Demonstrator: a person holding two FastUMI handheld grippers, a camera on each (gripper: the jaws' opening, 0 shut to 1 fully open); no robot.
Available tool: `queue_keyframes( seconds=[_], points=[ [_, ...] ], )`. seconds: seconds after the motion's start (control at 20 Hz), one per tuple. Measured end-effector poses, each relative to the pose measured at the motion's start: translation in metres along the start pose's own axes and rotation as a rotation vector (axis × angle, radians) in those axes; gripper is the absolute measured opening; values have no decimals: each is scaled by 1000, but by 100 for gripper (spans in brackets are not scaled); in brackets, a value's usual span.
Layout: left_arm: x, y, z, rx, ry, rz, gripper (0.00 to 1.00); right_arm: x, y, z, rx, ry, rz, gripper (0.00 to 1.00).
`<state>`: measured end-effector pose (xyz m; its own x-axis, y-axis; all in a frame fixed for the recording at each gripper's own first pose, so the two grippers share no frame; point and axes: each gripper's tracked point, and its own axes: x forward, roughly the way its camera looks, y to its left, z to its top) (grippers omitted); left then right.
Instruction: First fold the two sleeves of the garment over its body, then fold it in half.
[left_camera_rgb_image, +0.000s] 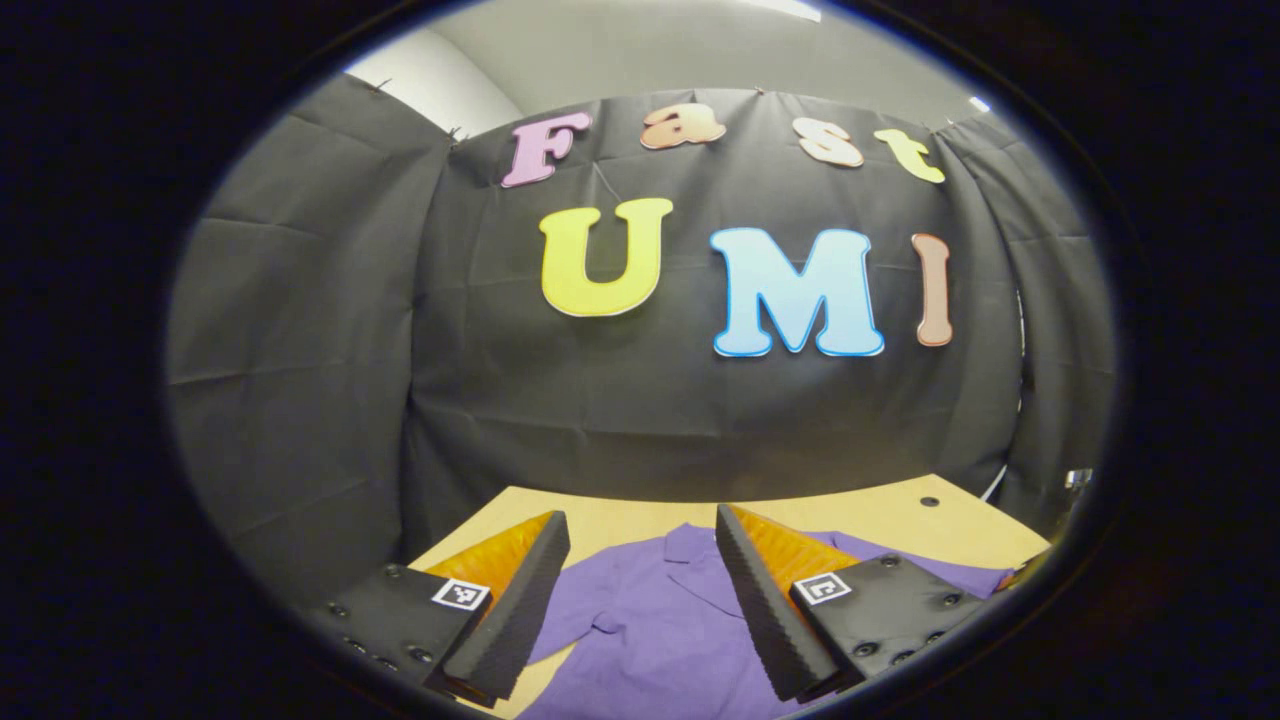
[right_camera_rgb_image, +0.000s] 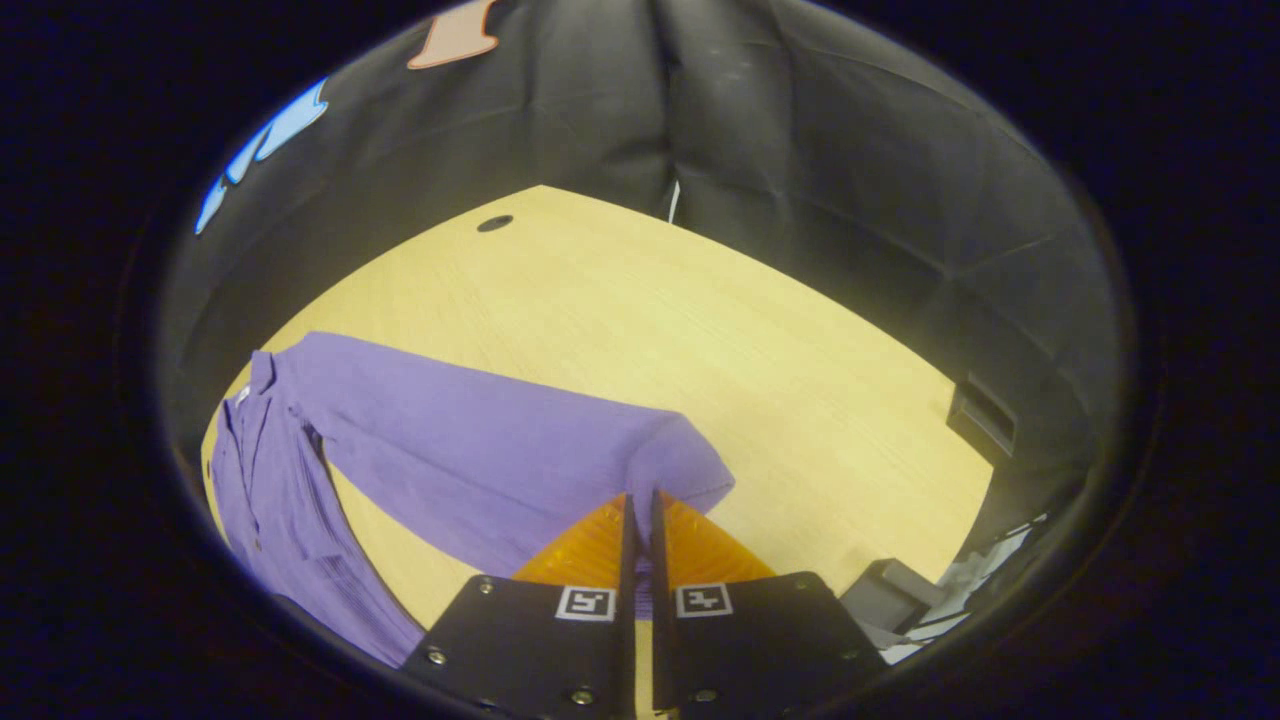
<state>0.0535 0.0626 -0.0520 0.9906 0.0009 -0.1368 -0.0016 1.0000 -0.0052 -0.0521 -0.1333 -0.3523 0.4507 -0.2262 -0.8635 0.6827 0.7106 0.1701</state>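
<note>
The right gripper (right_camera_rgb_image: 640, 515) pinches the purple shirt's sleeve (right_camera_rgb_image: 520, 450) between its two fingers. The left gripper (left_camera_rgb_image: 640, 590) hangs above the shirt (left_camera_rgb_image: 650, 630), fingers spread wide. The shirt lies flat on the wooden table (right_camera_rgb_image: 700, 330).

A light wooden table (right_camera_rgb_image: 700, 330) carries everything here, its pale grain running across the top. Near its far edge sits a small dark round hole (right_camera_rgb_image: 494, 223), seen in both gripper views. A purple shirt (right_camera_rgb_image: 300, 480) lies directly on the table, spread flat with its collar (left_camera_rgb_image: 688, 545) toward the booth wall. In the right gripper view one long sleeve (right_camera_rgb_image: 500, 450) stretches out sideways from the body across the bare wood, lying smooth, with its cuff end lifted slightly off the surface. The table beyond the sleeve is bare wood up to the far corner
</note>
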Motion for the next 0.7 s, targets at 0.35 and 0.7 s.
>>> queue_keyframes(
  seconds=[0.35, 0.7],
  points=[
    [-1, 11, -6, -18, 2, 15, 96, -13, -1, 25, 54, -80, 106, 1],
    [2, 24, -21, -48, 19, 19, 96, -62, 57, 91, 17, -202, 247, 1]
  ],
)
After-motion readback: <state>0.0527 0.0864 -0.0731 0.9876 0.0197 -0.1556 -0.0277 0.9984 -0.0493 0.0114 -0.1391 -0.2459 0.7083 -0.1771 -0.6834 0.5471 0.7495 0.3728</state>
